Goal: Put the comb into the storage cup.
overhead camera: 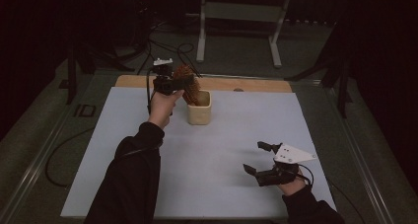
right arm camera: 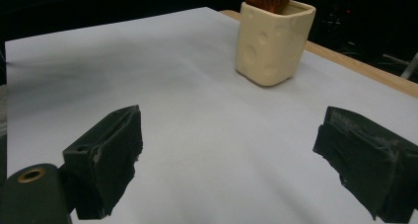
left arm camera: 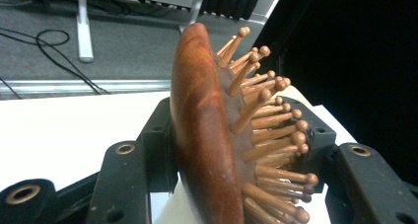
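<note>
High view first, from its left side: the left gripper [overhead camera: 178,84], held up in the person's left hand [overhead camera: 160,105], is at the far part of the white tabletop [overhead camera: 123,150], level with the round brown wooden hairbrush with peg bristles [overhead camera: 188,86]. That brush stands tilted with its lower end inside the cream ceramic cup with round dimples [overhead camera: 199,113], its head rising above the rim. Left gripper view — the brush's smooth back [left arm camera: 202,135] sits between the two black fingers [left arm camera: 123,184], bristles pointing toward the right-hand one; I cannot tell whether the pads press on it or stand just off it. Near the cup, a strip of bare wood [overhead camera: 246,84] edges the far side of the tabletop.

Farther right and nearer the person, the right gripper [overhead camera: 260,159] rests low over the tabletop, well apart from the cup, its fingers [right arm camera: 106,155] spread wide with nothing but white surface between them — the cup [right arm camera: 273,41] shows beyond them in the right gripper view.
</note>
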A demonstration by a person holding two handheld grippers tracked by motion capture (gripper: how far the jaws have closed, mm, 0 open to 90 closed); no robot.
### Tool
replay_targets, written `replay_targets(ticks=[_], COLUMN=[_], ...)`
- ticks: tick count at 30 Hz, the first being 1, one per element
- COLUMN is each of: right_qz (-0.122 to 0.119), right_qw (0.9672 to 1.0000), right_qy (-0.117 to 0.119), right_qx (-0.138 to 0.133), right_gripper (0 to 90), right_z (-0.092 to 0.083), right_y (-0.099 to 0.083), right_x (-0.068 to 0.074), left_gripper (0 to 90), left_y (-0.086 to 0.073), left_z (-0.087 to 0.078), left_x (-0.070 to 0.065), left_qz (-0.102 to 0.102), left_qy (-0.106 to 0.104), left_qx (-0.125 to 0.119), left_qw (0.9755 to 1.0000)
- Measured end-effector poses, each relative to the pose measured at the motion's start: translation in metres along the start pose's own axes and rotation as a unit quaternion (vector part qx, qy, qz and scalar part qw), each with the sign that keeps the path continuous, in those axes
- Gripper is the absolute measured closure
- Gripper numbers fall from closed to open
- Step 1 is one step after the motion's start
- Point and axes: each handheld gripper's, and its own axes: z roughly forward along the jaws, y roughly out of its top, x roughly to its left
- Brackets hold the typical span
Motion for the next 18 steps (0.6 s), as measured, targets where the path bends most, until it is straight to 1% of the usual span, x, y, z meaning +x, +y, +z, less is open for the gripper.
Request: replay_targets(ticks=[2,7,9,10,11,12,14,15,16,17,18], right_qz=[0.0,-0.003,0.002,0.0,0.002,0.0,0.001,0.002,0.003,0.002,0.0], right_qw=[1.0,1.0,1.0,1.0,1.0,1.0,1.0,1.0,1.0,1.0,1.0], right_qy=[0.0,0.0,0.0,0.001,0.0,0.001,0.001,0.001,0.001,0.0,-0.001], right_qx=[0.0,-0.002,0.0,0.0,0.0,-0.002,-0.001,-0.001,-0.001,-0.001,-0.001], right_gripper=[9.6,9.6,9.6,9.6,9.6,9.6,9.6,9.6,9.6,9.6,9.6], right_z=[0.0,-0.001,-0.001,-0.001,-0.001,-0.001,-0.001,-0.001,-0.001,-0.001,-0.001], right_y=[0.0,0.0,0.0,0.0,0.0,0.0,0.0,0.0,0.0,0.0,0.0], right_x=[0.0,0.0,0.0,-0.001,0.0,-0.001,-0.001,-0.001,-0.001,-0.001,-0.001], left_gripper=[47.2,44.6,41.7,40.2,37.8,34.9,31.7,29.2,27.0,25.2,21.7], left_y=[0.0,0.0,0.0,0.0,0.001,0.002,0.005,0.006,0.007,0.008,0.008], left_z=[0.0,0.0,0.0,-0.001,-0.002,-0.004,-0.008,-0.01,-0.012,-0.013,-0.015], left_x=[-0.001,0.001,0.001,0.001,0.001,0.001,0.0,0.0,-0.001,0.0,0.0], left_qz=[0.006,0.004,0.0,-0.003,-0.006,-0.006,-0.002,-0.001,0.0,0.005,0.015], left_qy=[-0.001,0.002,0.006,0.002,-0.002,-0.002,0.005,0.002,0.006,0.003,-0.01], left_qx=[0.001,0.002,0.007,0.012,0.017,0.016,0.011,0.012,0.013,0.015,0.021], left_qw=[1.0,1.0,1.0,0.9999,0.9998,0.9999,0.9999,0.9999,0.9999,0.9999,0.9996])
